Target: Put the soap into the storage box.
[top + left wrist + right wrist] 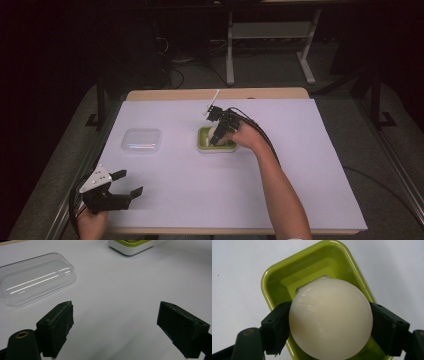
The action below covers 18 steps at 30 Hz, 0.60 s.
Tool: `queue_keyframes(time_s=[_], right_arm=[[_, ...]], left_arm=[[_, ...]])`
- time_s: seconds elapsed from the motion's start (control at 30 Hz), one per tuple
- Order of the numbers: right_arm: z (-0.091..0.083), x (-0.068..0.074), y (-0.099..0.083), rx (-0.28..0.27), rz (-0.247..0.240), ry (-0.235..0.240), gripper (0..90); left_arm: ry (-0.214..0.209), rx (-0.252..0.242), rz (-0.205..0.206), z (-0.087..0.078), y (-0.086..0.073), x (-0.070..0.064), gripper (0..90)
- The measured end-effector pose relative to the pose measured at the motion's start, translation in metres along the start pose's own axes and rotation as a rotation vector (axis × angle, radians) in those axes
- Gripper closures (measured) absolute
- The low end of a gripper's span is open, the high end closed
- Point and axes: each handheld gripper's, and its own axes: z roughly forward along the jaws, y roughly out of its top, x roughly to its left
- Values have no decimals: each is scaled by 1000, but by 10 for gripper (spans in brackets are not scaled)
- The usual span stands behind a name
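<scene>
The right gripper (pixel 218 131), seen from the high view, hangs over a green tray (pixel 202 141) near the middle of the white-covered table (pixel 300 165), its jaws pointing down into the tray around a pale ball (pixel 214 131). The left gripper (pixel 126 183) rests near the front left corner, jaws spread wide and holding nothing. A clear plastic lid (pixel 141 140) lies flat to the left of the tray, well apart from it.

In the left gripper view, the wide jaws frame bare table, with the clear lid at upper left and a corner of the green tray (pixel 130 246) at the top edge.

In the right gripper view, both black pads (pixel 277 325) press the sides of the white ball (pixel 330 320), which sits over the tray's inner well (pixel 277 285); whether it touches the bottom cannot be told.

The step in hand looks like setting the ball into the tray or lifting it out. A smooth sphere can squirt from flat pads, so the grip should stay level across its widest line, and any travel should run straight up or down, clear of the tray walls. Open table lies on all sides; the far edge is near.
</scene>
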Motion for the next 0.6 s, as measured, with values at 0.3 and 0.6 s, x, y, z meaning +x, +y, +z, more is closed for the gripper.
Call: queue_keyframes(time_s=[0.3,0.6], right_arm=[[0,1,0,9,-5,-10,223],[0,2,0,16,-8,-14,221]], left_arm=[[-2,3,3,0,0,0,130],[-4,2,-4,1,1,-1,130]])
